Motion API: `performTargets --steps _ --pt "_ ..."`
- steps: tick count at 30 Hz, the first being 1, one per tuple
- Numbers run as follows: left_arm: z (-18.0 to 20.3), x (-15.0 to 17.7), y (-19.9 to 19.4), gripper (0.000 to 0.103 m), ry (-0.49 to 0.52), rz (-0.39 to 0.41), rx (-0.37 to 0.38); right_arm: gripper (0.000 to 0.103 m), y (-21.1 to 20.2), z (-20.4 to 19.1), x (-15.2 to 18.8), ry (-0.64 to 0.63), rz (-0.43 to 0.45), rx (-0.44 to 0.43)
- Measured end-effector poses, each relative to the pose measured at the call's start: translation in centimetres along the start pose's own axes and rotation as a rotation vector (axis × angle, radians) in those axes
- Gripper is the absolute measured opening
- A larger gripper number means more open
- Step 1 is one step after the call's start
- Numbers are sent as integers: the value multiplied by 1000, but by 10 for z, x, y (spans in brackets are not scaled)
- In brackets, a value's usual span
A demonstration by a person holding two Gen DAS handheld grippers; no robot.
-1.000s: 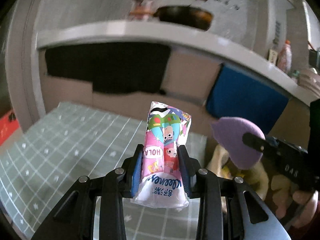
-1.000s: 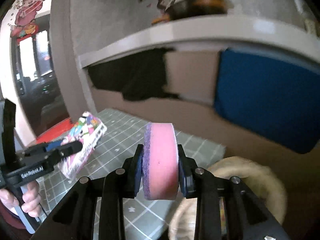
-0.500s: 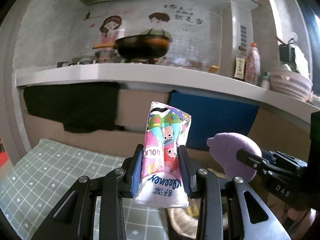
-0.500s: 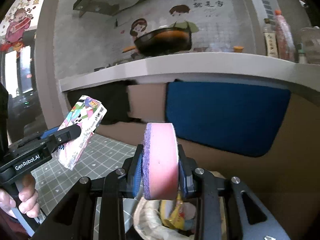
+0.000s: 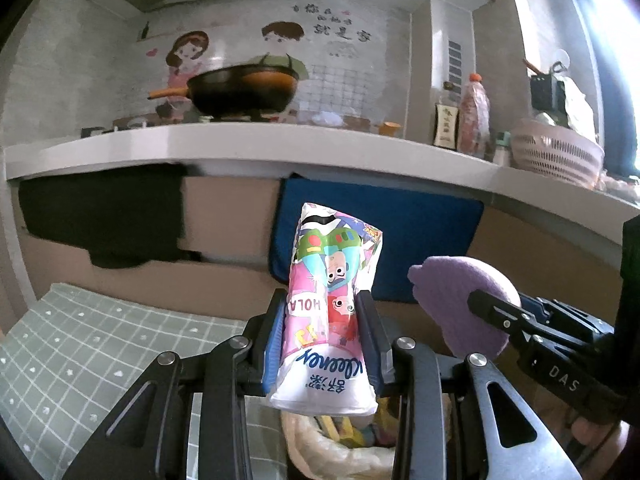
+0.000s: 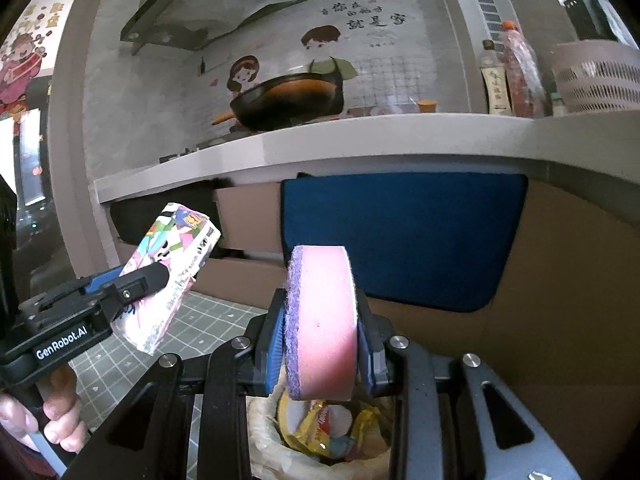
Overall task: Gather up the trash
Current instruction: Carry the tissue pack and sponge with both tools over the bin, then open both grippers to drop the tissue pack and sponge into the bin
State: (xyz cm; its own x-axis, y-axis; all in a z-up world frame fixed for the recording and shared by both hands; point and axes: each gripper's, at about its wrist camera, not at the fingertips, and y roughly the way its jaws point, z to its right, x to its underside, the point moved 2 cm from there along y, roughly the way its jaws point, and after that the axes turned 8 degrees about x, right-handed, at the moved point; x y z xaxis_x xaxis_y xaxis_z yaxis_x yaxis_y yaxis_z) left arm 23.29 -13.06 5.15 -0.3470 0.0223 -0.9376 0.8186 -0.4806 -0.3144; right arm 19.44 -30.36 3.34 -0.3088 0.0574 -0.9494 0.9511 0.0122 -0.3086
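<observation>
The lined trash bin [image 6: 320,446] sat low and just ahead of both wrists, already holding crumpled yellow wrappers [image 6: 316,428], and both items were carried above its mouth, which I judge was to let them drop in when released. The left hand-held gripper [image 5: 322,344] had its jaws part-way closed, pressing on both sides of a soft tissue pack [image 5: 330,308] printed with cartoon figures; the pack stood upright between the pads, its lower end hanging over the bin. The right hand-held gripper [image 6: 320,336] clamped a pink sponge [image 6: 322,320] with a purple scouring face, held on edge so the pads pressed its flat sides, directly over the bin's opening. A hand [image 6: 48,424] gripped the left tool's handle at the lower left of the right wrist view.

A grey-green checked mat [image 5: 80,360] covered the surface beside the bin. Behind ran a pale worktop [image 5: 280,144] carrying a dark wok [image 5: 244,88], bottles [image 5: 474,112] and a pink basket [image 5: 556,152], with a blue cloth [image 5: 420,236] and a black one [image 5: 104,216] hanging below its edge. Cartoon stickers [image 5: 188,52] decorated the tiled wall.
</observation>
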Motion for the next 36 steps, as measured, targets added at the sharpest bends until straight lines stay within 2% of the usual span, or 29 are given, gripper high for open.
performTargets --steps 10,21,30,36 --pt "5 33 39 35 -43 -92 45 29 26 22 28 40 -76 18" --pt "-16 101 113 35 -139 -306 81 29 87 34 77 82 -244 14" --pt "-24 135 152 35 -211 -444 142 29 122 45 103 132 -351 14" --pt "-33 133 155 40 -247 -446 197 32 123 45 108 131 -364 20"
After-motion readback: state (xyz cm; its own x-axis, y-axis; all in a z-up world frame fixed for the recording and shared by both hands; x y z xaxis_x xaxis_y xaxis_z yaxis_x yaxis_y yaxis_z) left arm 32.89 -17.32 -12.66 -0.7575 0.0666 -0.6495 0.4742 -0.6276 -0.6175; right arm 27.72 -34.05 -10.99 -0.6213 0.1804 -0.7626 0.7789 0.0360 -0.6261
